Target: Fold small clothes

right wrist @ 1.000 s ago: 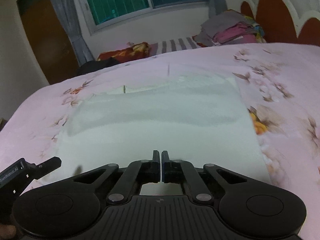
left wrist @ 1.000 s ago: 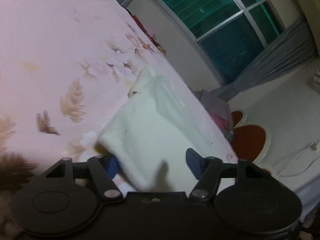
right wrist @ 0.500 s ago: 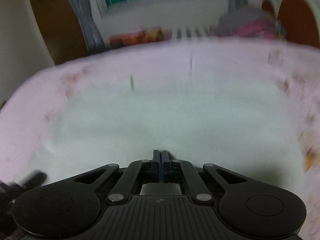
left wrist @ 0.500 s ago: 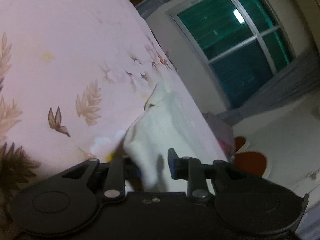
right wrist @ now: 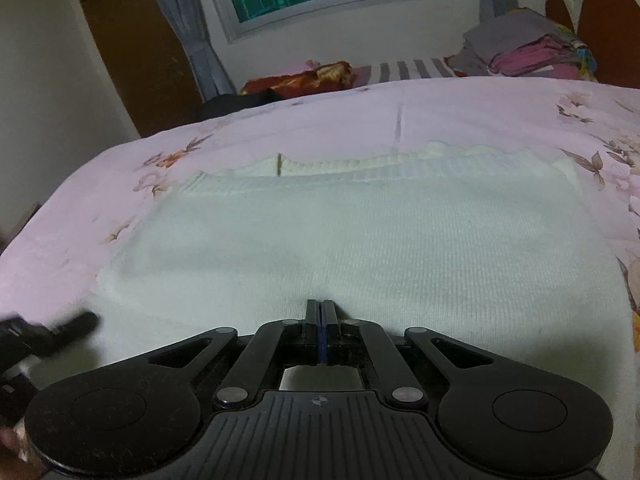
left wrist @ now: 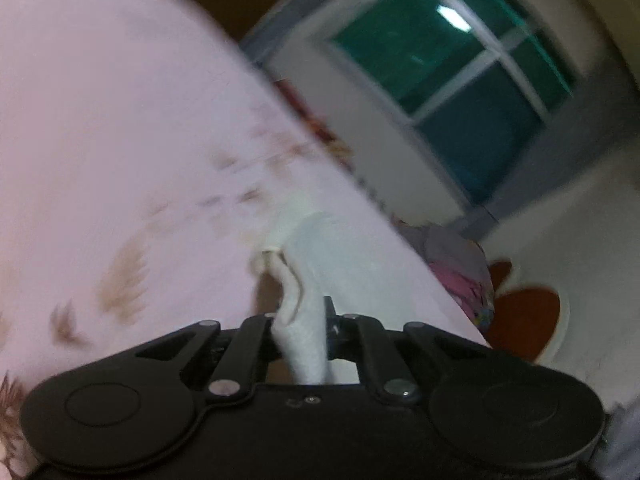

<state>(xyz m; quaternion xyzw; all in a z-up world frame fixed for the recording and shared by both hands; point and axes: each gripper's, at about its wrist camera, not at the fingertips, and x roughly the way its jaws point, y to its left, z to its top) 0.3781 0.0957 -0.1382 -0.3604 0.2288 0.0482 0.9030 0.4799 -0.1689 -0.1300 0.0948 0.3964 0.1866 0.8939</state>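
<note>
Jaws of the left gripper (left wrist: pixel 301 320) have just clenched onto the white garment (right wrist: pixel 360 248) on the bed (right wrist: pixel 460 112); right gripper (right wrist: pixel 321 322) pressed closed, empty.

white garment (right wrist: pixel 360 240): 1 | grippers: 2, left gripper (left wrist: pixel 302 320), right gripper (right wrist: pixel 322 320) | clothes pile (right wrist: pixel 528 52): perhaps 1

Left tongs (left wrist: pixel 302 320) have just been closing, now clamped on cloth; right tongs (right wrist: pixel 321 320) pressed together.
</note>
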